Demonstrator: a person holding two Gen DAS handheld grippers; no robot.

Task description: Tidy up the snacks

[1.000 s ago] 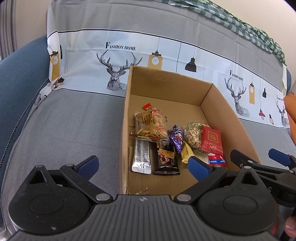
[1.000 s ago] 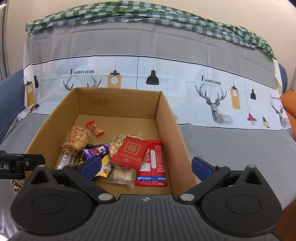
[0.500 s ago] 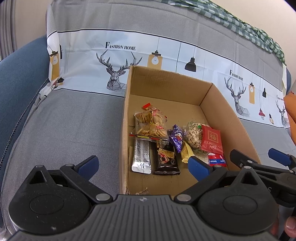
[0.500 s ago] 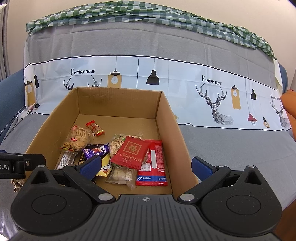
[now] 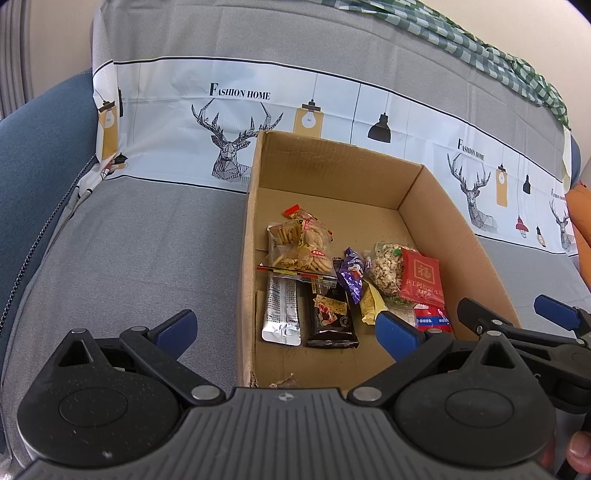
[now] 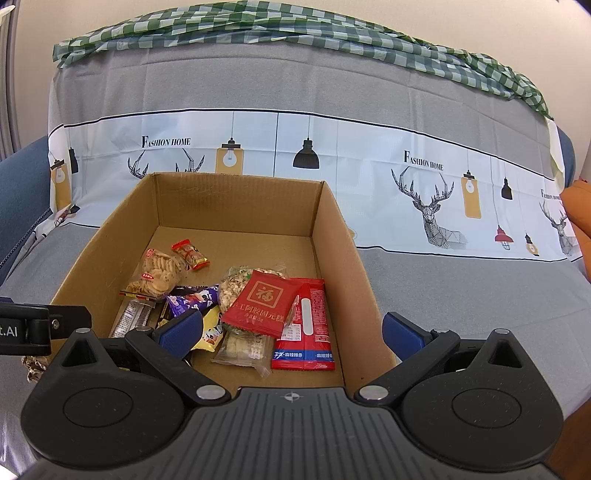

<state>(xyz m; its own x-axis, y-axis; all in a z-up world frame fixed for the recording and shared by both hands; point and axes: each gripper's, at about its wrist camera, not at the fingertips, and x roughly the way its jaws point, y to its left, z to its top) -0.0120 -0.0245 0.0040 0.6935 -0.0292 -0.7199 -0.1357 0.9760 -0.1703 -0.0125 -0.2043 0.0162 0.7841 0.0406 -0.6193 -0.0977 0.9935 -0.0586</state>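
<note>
An open cardboard box [image 5: 458, 229] [image 6: 340, 236] sits on the covered sofa seat and holds several snack packets. Among them are a clear biscuit bag [image 5: 297, 247] [image 6: 157, 275], a silver sachet [image 5: 281, 314], a dark packet [image 5: 330, 319], a purple wrapper [image 5: 352, 273] [image 6: 192, 299], a red square packet [image 5: 421, 277] [image 6: 264, 302] and a red strip packet [image 6: 308, 332]. My left gripper [image 5: 286, 330] hovers open over the box's near left wall, holding nothing. My right gripper [image 6: 291, 332] stands open above the box's near edge, also empty; it shows as the right gripper [image 5: 517, 314] in the left wrist view.
The sofa cover [image 6: 443, 295] is grey with a white band of deer and lamp prints [image 6: 428, 199]. A green checked cloth [image 6: 332, 29] lies along the backrest top. A blue armrest [image 5: 33, 166] rises at the left, an orange cushion [image 6: 580, 206] at the right. A fingertip [image 5: 578, 452] shows.
</note>
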